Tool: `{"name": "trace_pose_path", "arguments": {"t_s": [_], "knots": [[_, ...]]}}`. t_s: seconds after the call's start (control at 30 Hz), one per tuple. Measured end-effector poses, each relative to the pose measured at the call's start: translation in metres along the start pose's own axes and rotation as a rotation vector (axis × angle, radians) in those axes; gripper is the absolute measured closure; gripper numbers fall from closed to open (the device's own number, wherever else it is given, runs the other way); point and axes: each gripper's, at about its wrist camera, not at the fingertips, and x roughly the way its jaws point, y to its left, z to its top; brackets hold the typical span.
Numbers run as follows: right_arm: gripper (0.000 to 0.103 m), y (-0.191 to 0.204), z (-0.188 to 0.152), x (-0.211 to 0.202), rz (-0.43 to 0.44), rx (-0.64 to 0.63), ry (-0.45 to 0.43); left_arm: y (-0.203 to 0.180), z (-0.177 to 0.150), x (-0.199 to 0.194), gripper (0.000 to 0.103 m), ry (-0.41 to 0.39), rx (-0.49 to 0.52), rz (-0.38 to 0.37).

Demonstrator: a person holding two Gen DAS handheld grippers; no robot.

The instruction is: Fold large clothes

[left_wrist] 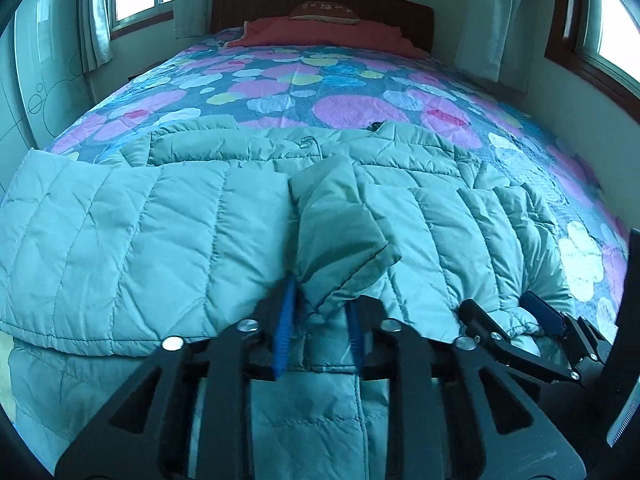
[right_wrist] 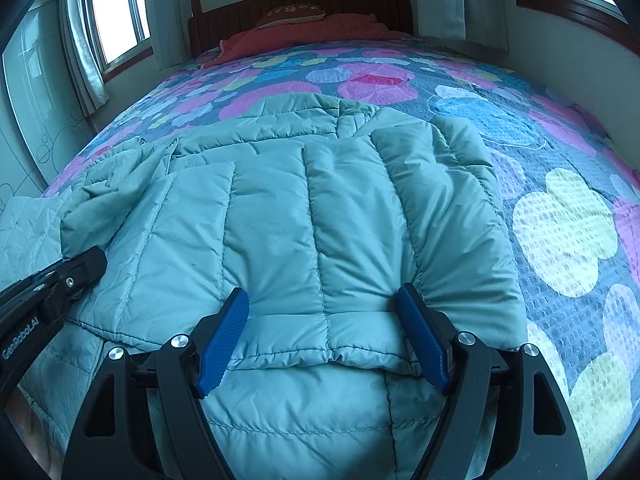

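Jacket (right_wrist: 280, 220) puffy, light, slippery; left claw (left_wrist: 320, 320) pinches fold; right claw (right_wrist: 324, 336) wide; you grip hem seam.

We take the quilted jacket (right_wrist: 304, 216) as our landmark. It lies on the bedspread (right_wrist: 568, 216), across the near end of the bed, and its lower part hangs over the near edge. Beyond the jacket the bedspread runs back to a folded blanket (right_wrist: 320, 34), with a pillow (right_wrist: 294, 12) on top of that and the headboard (right_wrist: 360, 2) behind. At the jacket's near edge sit our left gripper (left_wrist: 320, 326) and our right gripper (right_wrist: 320, 338), the left one to the left of the right. Windows (right_wrist: 114, 12) stand left and right of the jacket.
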Motion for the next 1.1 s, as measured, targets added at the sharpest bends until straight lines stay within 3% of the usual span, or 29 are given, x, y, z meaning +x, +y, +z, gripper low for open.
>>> {"name": "trace_pose_path", "arguments": {"t_s": [0.13,0.3,0.5,0.7,0.93,0.97,1.0,1.1], "knots": [[0.027,-0.001,0.0,0.0,0.001,0.002,0.0,0.004,-0.005,-0.024,0.054,-0.016,-0.004,-0.024],[0.027,-0.002,0.0,-0.001,0.0,0.002,0.003,0.039,-0.012,-0.065,0.05,-0.05,-0.042,-0.023],[0.027,0.014,0.011,-0.018,0.012,0.014,-0.001,0.117,-0.019,-0.106,0.047,-0.107,-0.137,0.097],[0.027,0.063,0.032,-0.044,0.125,-0.014,-0.03,0.199,-0.025,-0.111,0.045,-0.108,-0.286,0.225],[0.027,0.1,0.041,-0.014,0.207,-0.008,0.045,0.24,-0.034,-0.097,0.045,-0.075,-0.337,0.286],[0.03,0.102,0.041,-0.006,0.222,-0.004,0.066,0.243,-0.035,-0.095,0.045,-0.07,-0.344,0.287],[0.046,0.102,0.038,-0.001,0.237,-0.001,0.086,0.245,-0.036,-0.093,0.044,-0.067,-0.35,0.285],[0.081,0.113,0.033,0.015,0.265,-0.006,0.145,0.246,-0.038,-0.089,0.044,-0.055,-0.354,0.277]]}}
